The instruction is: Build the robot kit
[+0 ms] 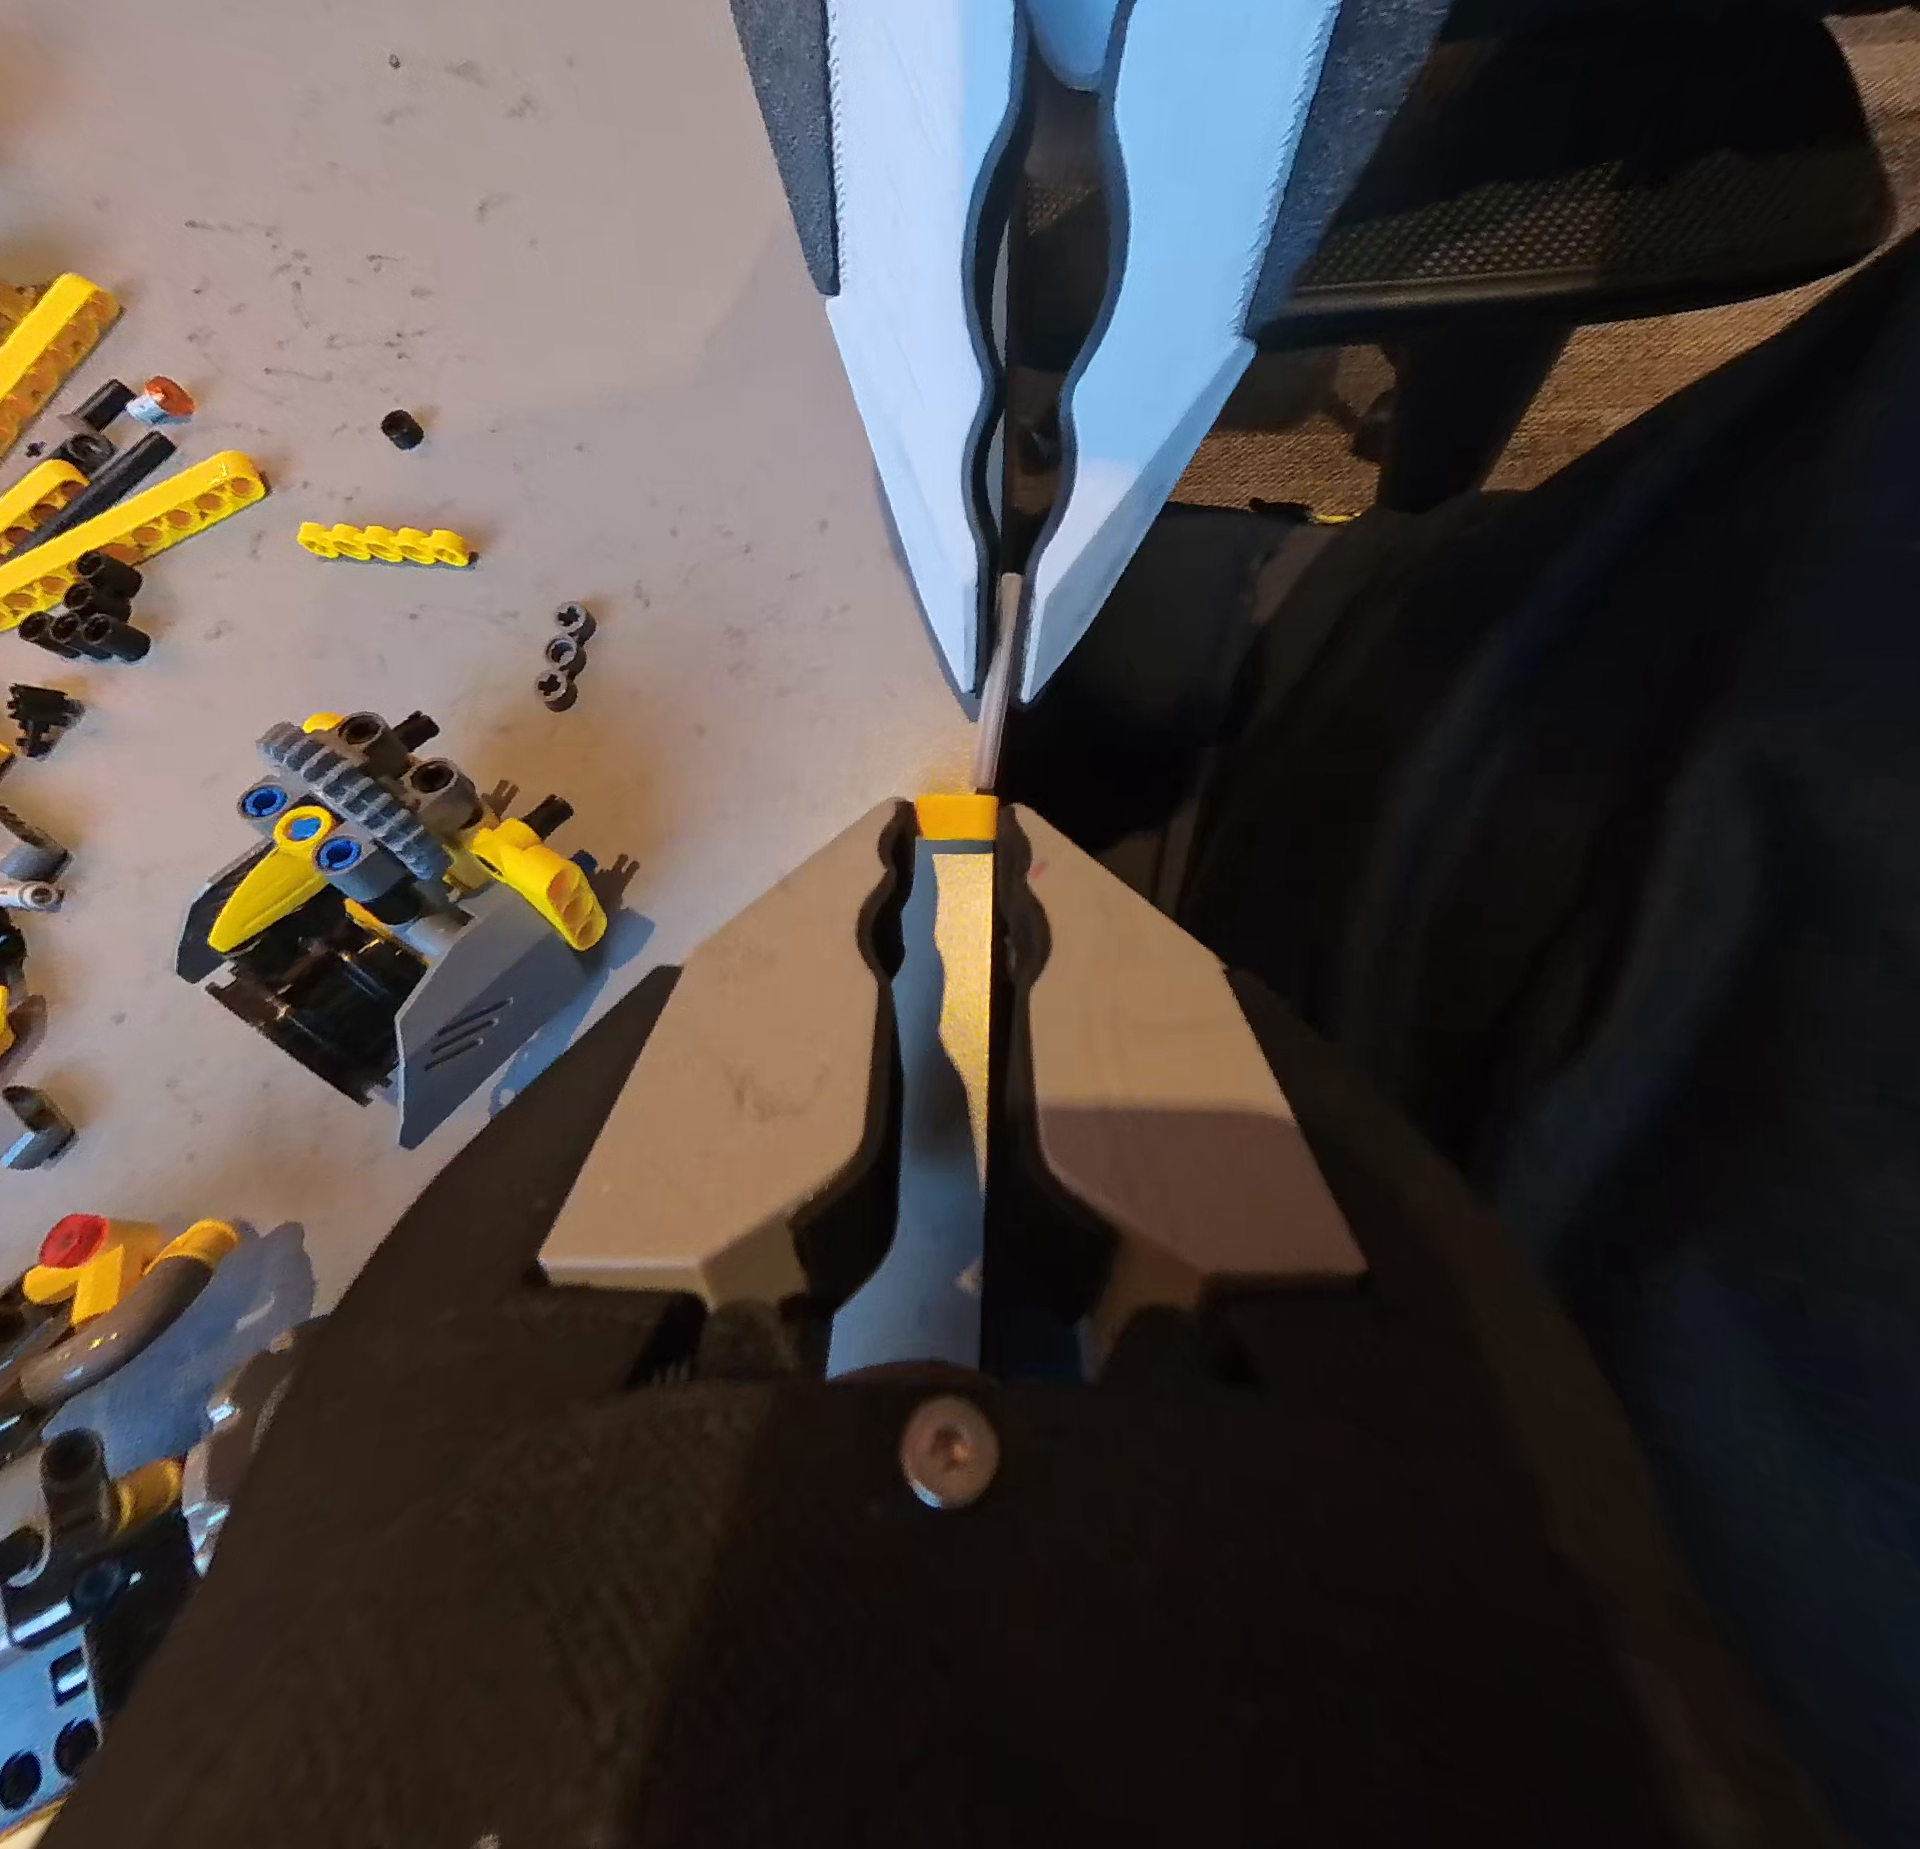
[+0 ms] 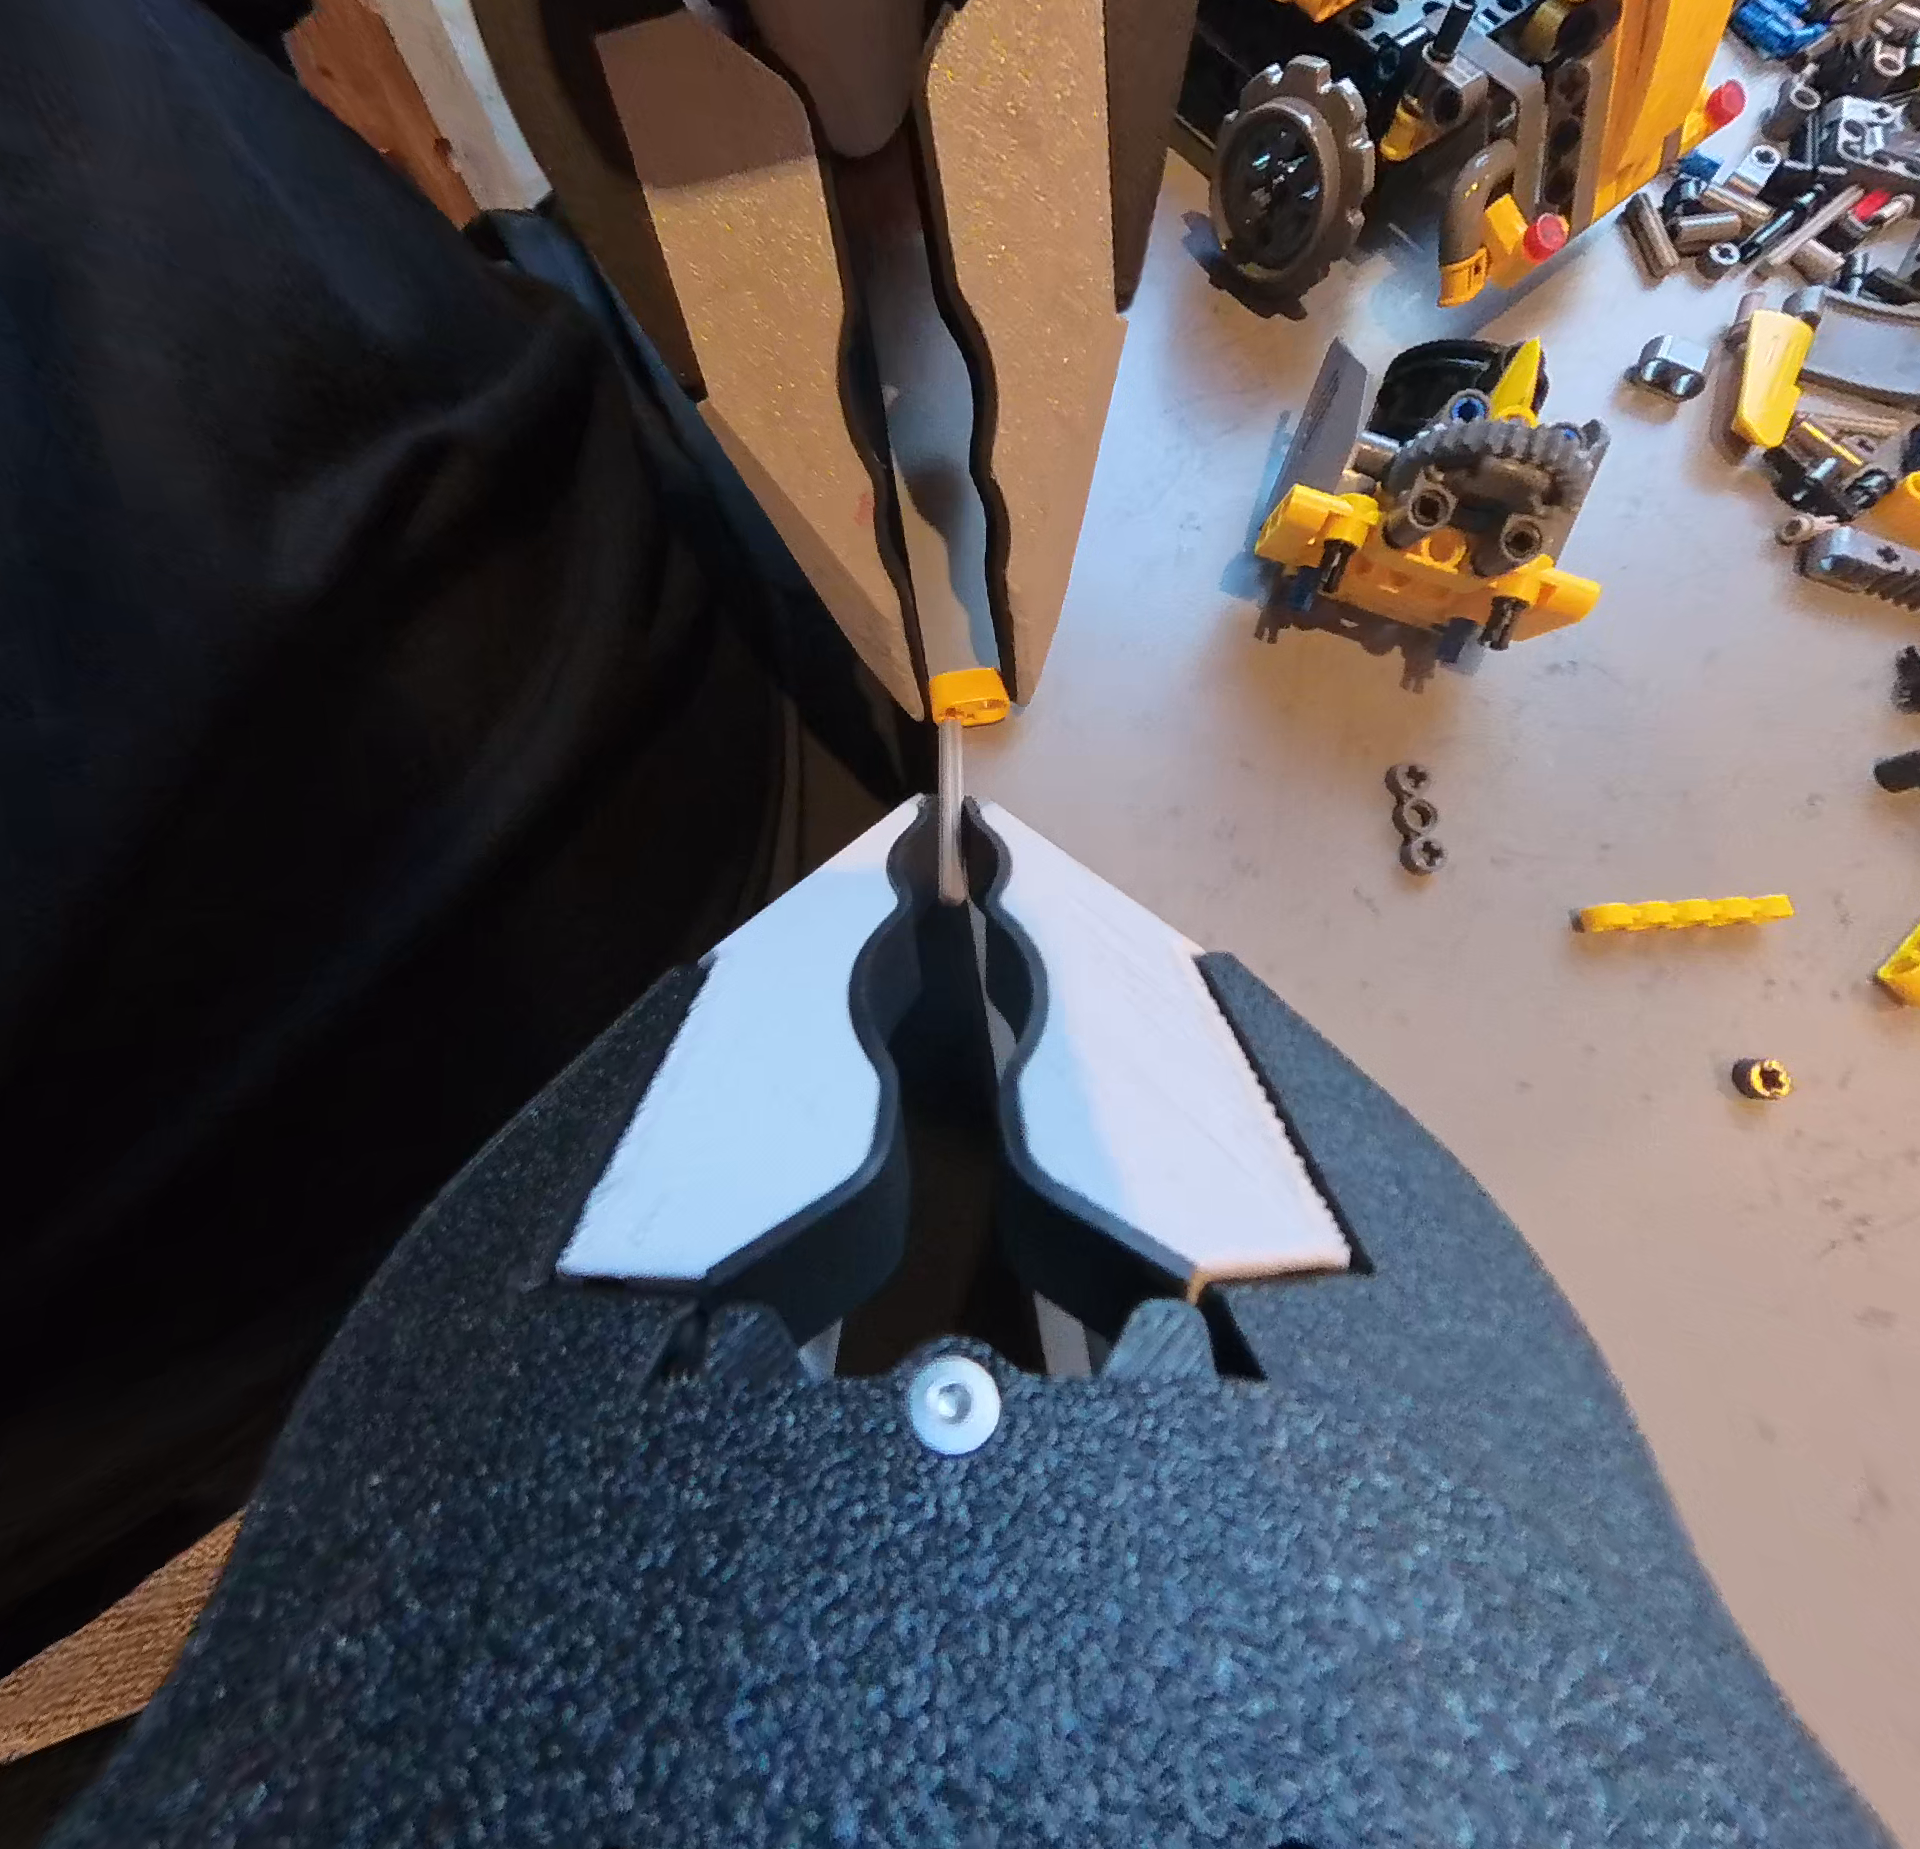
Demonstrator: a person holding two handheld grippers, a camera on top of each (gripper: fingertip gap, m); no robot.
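L gripper: we see the left gripper [image 1: 956, 812], tan fingers, pinched tight on a small yellow piece [image 1: 956, 814] at the very tips.
R gripper: the right gripper [image 2: 943, 843], white fingers, clamped on a thin grey axle [image 2: 948, 823]; rod sticks out past its tips.
Where they meet: grippers point tip-to-tip just off the table [image 1: 520, 189] edge, over dark cloth. Axle end touches the yellow piece; whether it's seated in a hole we can't tell.
Step (our read): looks like joining axle & piece; we judge it calls for keeping both in line, w/ no sideways slip.
Nearby: yellow/grey gear assembly [image 1: 416, 885] on the table, left in the L view; 3-hole dark link [image 1: 563, 654] between it & the grippers; short yellow beam [image 1: 382, 542] farther off.
Containers: none seen; parts lie loose on the table.
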